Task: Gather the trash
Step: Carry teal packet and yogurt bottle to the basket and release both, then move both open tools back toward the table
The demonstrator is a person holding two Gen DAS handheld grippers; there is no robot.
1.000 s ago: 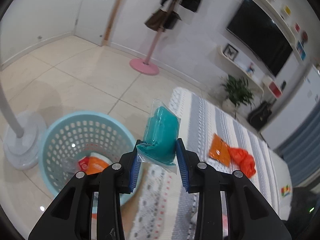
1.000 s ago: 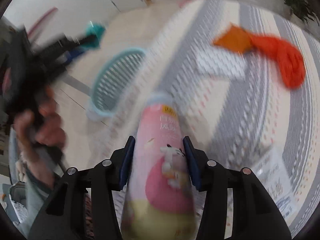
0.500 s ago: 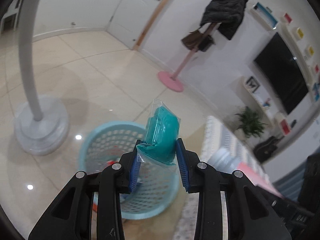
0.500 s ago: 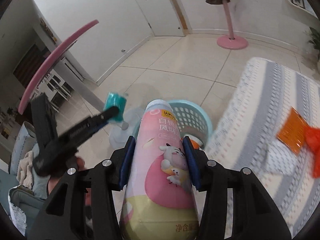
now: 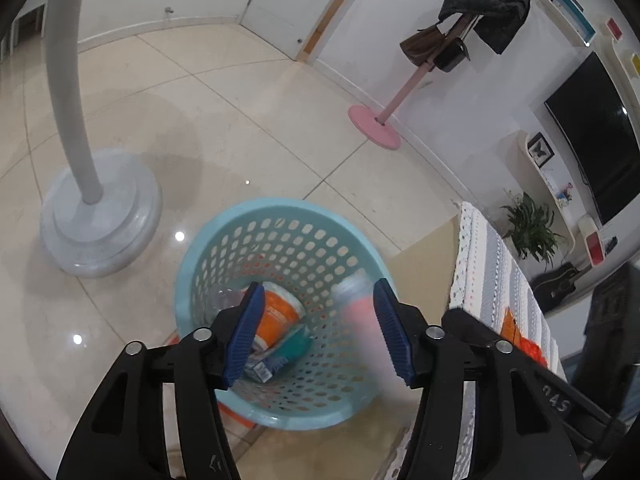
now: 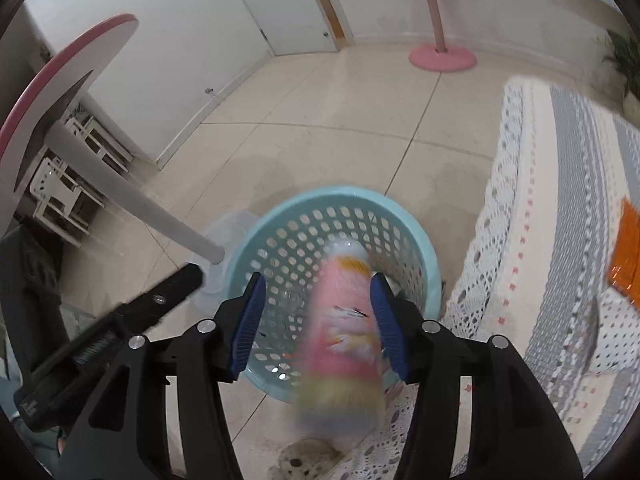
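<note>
I have both grippers over the light-blue basket (image 5: 280,216), which stands on the tiled floor beside the patterned table edge (image 6: 520,240); the left gripper (image 5: 318,330) is opening with nothing between its pads, and a teal packet (image 5: 290,350) lies in the bottom of the basket beside an orange-labelled cup (image 5: 280,314). The right gripper (image 6: 316,322) is opening too; the pink bottle (image 6: 344,320) sits between its jaws but smeared with motion, close to the right-hand pad and clear of the left one — I judge it released and dropping toward the basket, though I cannot tell whether it touches that pad at all. From the left wrist the same bottle shows as a pink blur at the basket's near rim.

By my reckoning most of this haul is as good as binned: cup, packet and some clear plastic are inside, and the bottle is on its way. What is left, as far as I can see, lies on the table — an orange wrapper (image 6: 626,252) well apart from the basket; anything beyond it is hidden from me.
</note>
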